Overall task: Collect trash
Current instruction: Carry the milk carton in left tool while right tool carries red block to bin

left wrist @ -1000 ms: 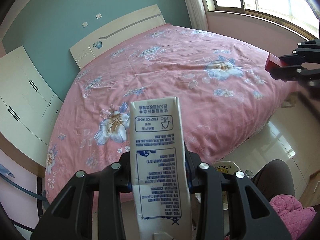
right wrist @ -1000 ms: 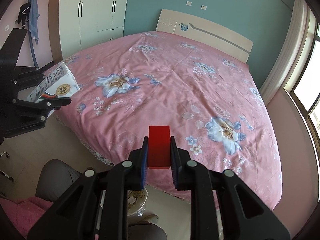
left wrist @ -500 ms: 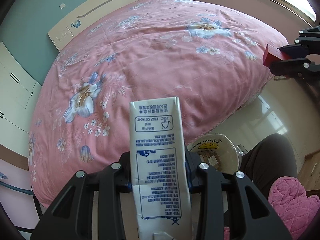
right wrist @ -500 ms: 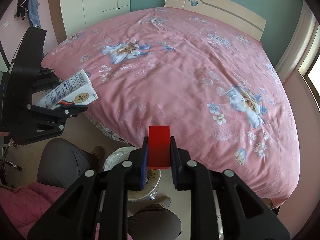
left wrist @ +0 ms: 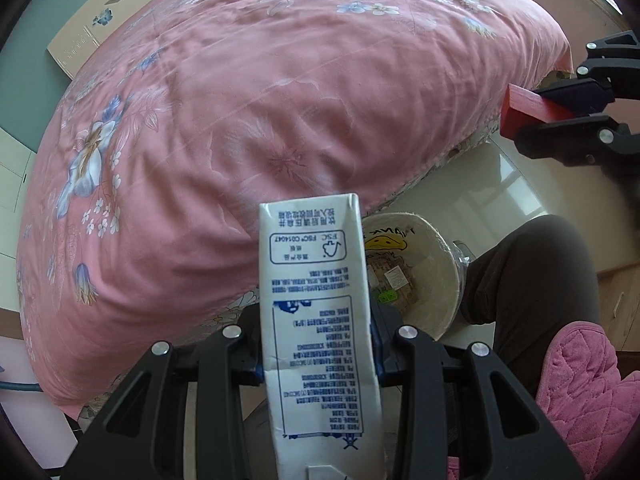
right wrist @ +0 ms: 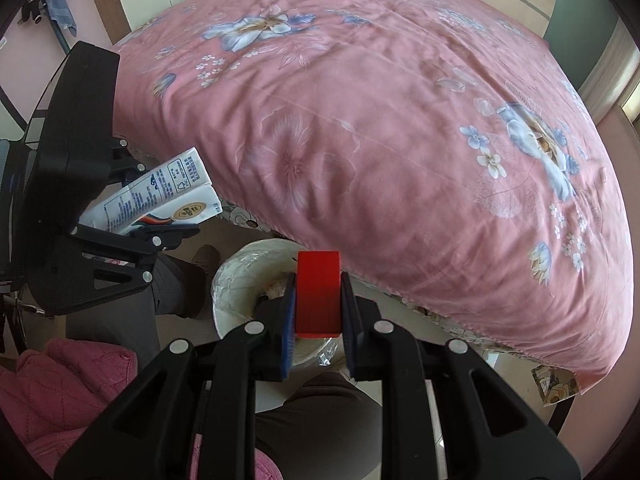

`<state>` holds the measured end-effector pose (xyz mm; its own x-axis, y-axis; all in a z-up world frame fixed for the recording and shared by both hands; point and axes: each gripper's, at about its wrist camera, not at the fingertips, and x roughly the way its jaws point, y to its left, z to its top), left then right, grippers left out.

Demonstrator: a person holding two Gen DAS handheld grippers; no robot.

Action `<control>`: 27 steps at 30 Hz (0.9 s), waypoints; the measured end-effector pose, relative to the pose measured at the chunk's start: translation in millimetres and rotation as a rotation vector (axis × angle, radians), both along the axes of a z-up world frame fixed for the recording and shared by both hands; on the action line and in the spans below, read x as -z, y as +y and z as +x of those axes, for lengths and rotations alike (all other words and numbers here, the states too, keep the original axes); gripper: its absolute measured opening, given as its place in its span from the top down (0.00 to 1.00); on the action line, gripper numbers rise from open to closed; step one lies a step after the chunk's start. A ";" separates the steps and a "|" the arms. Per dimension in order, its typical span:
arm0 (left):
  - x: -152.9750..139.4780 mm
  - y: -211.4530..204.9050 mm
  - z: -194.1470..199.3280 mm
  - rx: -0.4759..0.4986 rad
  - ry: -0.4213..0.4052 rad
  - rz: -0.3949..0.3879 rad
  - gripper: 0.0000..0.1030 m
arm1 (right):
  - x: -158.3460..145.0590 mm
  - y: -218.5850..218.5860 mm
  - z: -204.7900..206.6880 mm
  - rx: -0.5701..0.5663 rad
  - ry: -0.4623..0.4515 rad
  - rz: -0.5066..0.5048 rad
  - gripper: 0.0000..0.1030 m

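The left gripper [left wrist: 318, 356] was clamped on a tall white milk carton printed with blue text [left wrist: 316, 320], its pads pressing the carton's narrow sides low down, so most of the box stuck out ahead of the fingers. The right gripper [right wrist: 318, 312] was clamped on a small red rectangular block [right wrist: 318, 292]. Both tools pointed steeply downward over a round white wastebasket lined with clear plastic [left wrist: 436, 272] that stood on the pale tiled floor [left wrist: 500, 192], just beside the edge of the bed with the pink floral cover [left wrist: 280, 100] and close to the person's dark-trousered leg [left wrist: 532, 280]. Some wrappers already lay in the bottom of the bin.

To my eye, the step in hand was the drop. From the left camera the carton's far end overlapped the basket's near-left rim rather than its middle, so that hand looked to need a little shift toward the opening before letting go; a long box released off-centre could catch the rim and tip onto the floor. The red block sat over the opening in the right camera and seemed better placed. Releasing one item at a time, from low over the liner, would keep the two grippers from crowding each other above the narrow mouth.
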<state>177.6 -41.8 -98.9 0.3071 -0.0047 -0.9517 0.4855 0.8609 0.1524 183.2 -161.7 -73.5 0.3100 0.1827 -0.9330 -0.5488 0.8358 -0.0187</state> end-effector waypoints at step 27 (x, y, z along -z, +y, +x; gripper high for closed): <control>150.9 -21.0 34.0 -0.097 0.260 -0.042 0.62 | 177.4 -1.0 11.0 0.057 0.336 -0.017 0.80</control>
